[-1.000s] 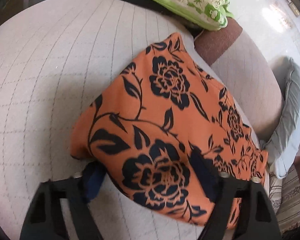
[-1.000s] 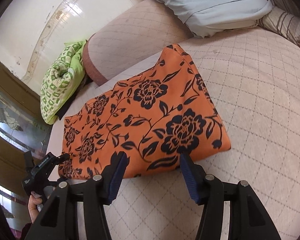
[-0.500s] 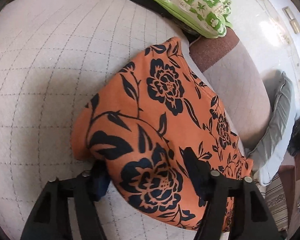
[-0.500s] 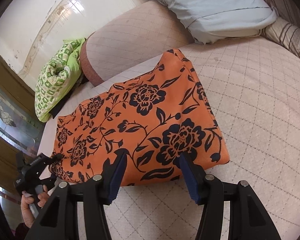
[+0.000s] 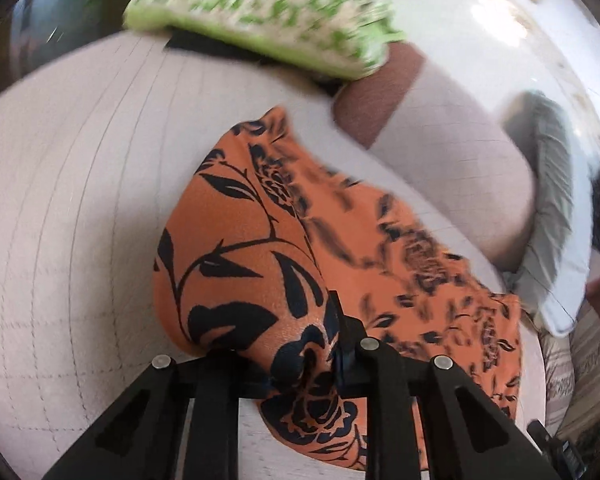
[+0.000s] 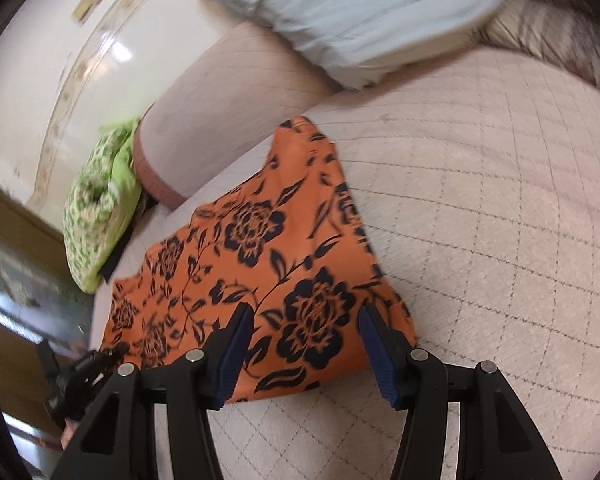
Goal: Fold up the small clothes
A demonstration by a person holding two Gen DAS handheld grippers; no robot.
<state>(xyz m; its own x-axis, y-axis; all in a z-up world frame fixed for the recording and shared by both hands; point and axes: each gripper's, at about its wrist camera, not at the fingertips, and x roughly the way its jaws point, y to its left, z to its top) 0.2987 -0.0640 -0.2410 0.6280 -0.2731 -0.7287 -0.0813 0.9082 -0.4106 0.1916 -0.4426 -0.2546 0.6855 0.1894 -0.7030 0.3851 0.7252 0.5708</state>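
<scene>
Lying on the quilted bed [image 6: 500,208], one orange floral garment [image 6: 268,264] is seen, with two tools at work. Its long axis is run from the near wide hem to a narrow far corner by the bolster [image 6: 220,104]. The left tool [image 5: 300,354] has just been closing, and a bunched edge is clenched between its fingers. The right tool [image 6: 306,344] is held released over the hem. One green pillow [image 5: 268,12] is shown sharply only leftward.
</scene>
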